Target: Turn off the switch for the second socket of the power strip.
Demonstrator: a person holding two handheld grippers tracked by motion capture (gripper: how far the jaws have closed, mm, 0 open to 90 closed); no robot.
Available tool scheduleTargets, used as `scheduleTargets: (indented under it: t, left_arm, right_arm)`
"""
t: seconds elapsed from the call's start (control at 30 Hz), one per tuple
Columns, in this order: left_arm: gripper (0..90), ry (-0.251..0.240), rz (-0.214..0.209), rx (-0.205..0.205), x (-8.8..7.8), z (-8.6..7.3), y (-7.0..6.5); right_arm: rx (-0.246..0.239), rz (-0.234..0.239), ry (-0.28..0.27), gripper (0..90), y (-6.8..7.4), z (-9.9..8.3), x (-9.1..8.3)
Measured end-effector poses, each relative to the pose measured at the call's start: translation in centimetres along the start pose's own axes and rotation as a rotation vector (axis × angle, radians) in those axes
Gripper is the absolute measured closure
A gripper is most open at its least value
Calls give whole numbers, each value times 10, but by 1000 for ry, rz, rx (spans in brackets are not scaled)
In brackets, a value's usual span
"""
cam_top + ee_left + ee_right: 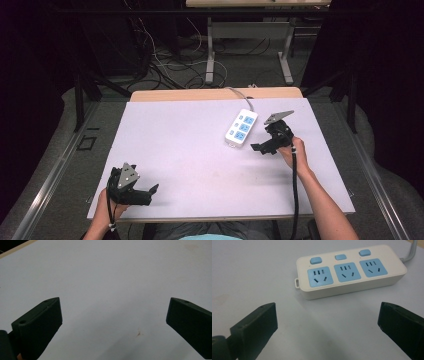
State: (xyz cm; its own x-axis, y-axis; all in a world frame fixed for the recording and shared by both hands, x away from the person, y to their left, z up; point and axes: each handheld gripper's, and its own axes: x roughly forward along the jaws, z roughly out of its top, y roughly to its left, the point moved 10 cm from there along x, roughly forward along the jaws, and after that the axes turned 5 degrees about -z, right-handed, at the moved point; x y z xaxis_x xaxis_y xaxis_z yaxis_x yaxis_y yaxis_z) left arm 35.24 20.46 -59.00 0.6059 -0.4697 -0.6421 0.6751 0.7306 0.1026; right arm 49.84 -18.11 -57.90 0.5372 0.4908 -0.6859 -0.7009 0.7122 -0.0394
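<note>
Where jaws gape: one power strip point(351, 271) (three sockets)

Dark room, cables point(165, 65) on floor

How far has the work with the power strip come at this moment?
Nothing looks done yet: the power strip lies flat on the white table, its three sockets unoccupied, and nothing touches it. In hand: the right gripper is open and faces the strip from close by. The left gripper is open over bare table, far from it. Reaching and gripping the strip seem still to come.
</note>
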Motion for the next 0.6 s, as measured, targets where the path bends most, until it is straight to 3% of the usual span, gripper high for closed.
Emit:
scheduleTargets:
  t: [0.53,0.6]
  left_arm:
    - [1,-3,7,3,1,0,1]
    - [1,-5,11,3,1,0,1]
  right_arm:
    - [35,8,13,19,-11,7,10]
    - [44,28,25,17,-9,8,11]
